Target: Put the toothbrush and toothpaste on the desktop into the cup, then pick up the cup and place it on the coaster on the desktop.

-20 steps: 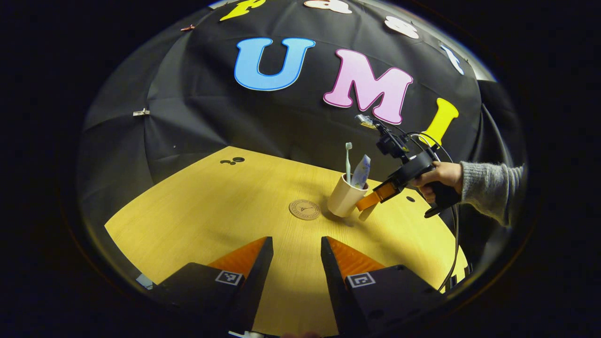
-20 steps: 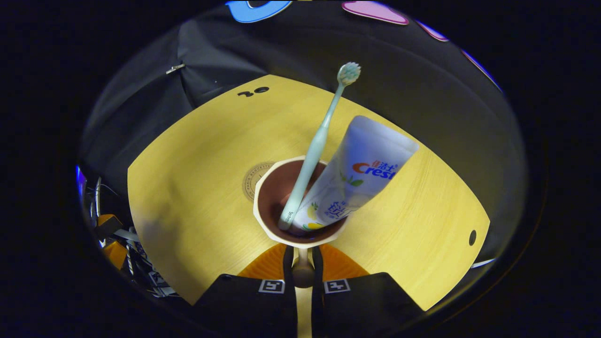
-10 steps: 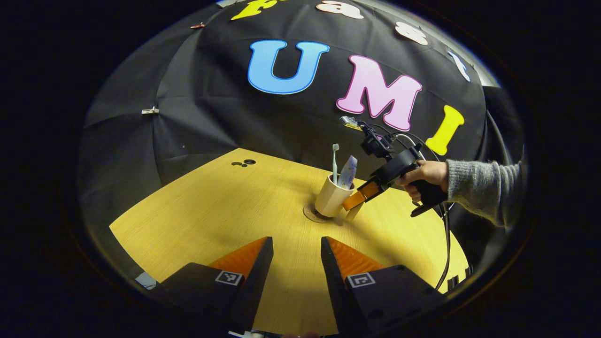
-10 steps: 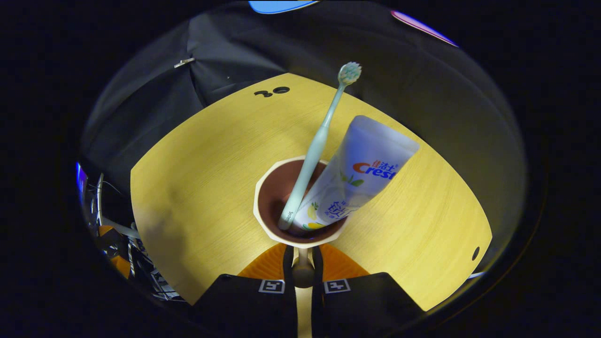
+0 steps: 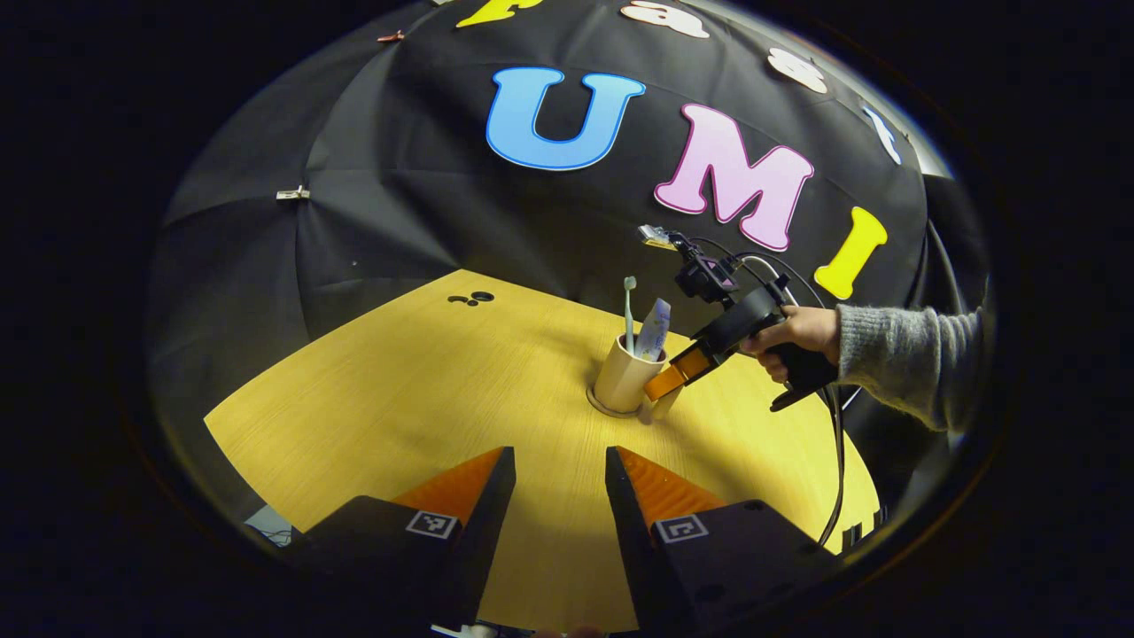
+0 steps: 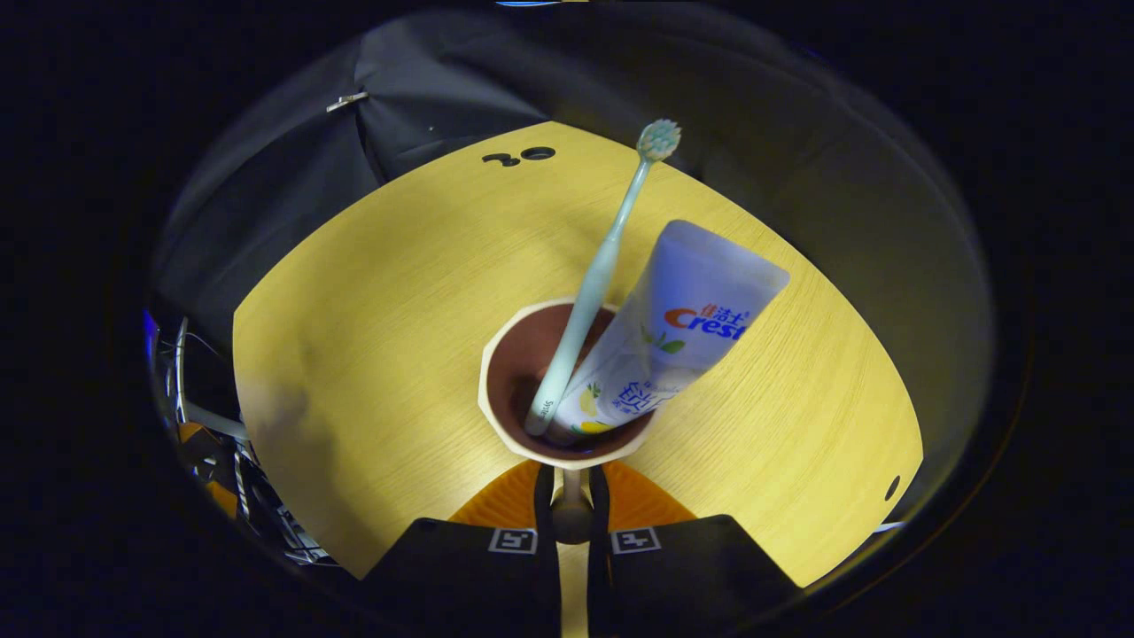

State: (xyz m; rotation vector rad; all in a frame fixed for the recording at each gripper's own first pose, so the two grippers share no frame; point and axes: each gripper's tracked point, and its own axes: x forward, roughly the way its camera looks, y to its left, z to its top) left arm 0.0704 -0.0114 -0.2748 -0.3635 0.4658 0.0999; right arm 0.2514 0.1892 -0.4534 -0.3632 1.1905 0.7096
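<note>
Brush (image 6: 595,275) and paste (image 6: 673,328) are in the cup (image 5: 625,383), and the cup looks seated on the coaster (image 5: 601,408). Your right gripper (image 6: 571,496) is clamped on its handle; left gripper (image 5: 560,496) gapes, idle. Left: let go, back off.

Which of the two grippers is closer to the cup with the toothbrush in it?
The right one. The right gripper is shut on the cup's handle, at the cup itself. The left gripper hangs open over the near desk, well back from the cup.
</note>
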